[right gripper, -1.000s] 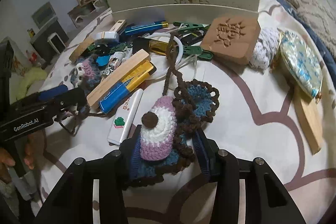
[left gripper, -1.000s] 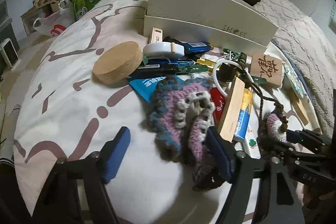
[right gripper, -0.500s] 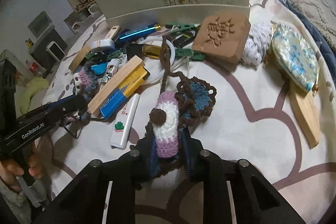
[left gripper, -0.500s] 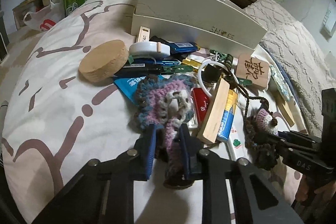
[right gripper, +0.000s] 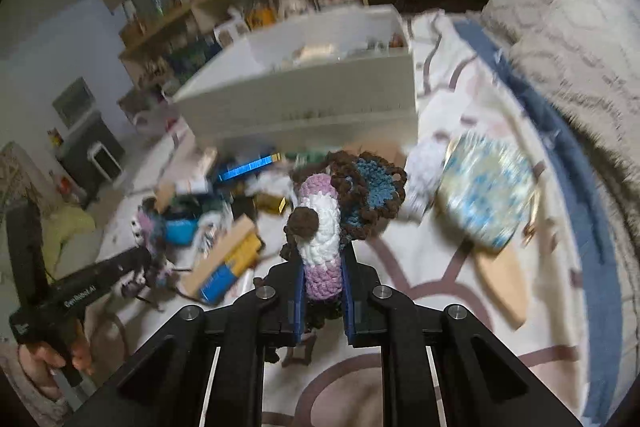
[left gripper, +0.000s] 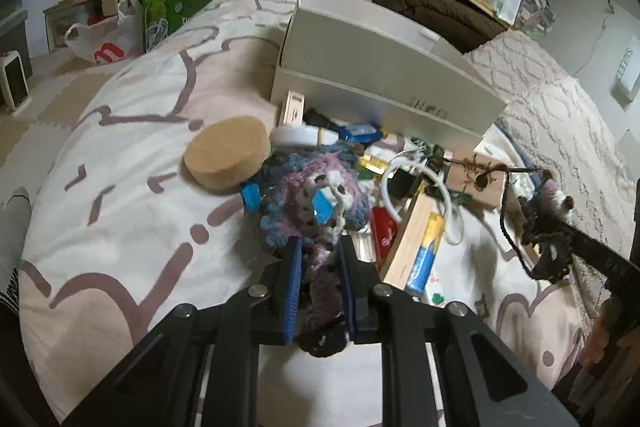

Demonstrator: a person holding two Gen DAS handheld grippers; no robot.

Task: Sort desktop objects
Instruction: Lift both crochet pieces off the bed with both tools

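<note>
Gripping a purple-blue crochet piece (left gripper: 316, 187), left gripper (left gripper: 318, 263) has its blue pads clenched on the lower end, piece raised over the clutter pile on the bedspread (left gripper: 120, 163); right gripper (right gripper: 322, 279) clenched on a second crochet piece (right gripper: 320, 227), purple-white with brown pompom and blue-brown flap, also off the bedspread; white box (left gripper: 380, 75) sits behind the pile toward the bedspread's far edge; round cork block (left gripper: 226, 155) just left of the pile; right view blurred

Left hand-held gripper (left gripper: 319, 269) clamped, angled downward; right hand-held gripper (right gripper: 322, 277) clamped, angled downward.
</note>
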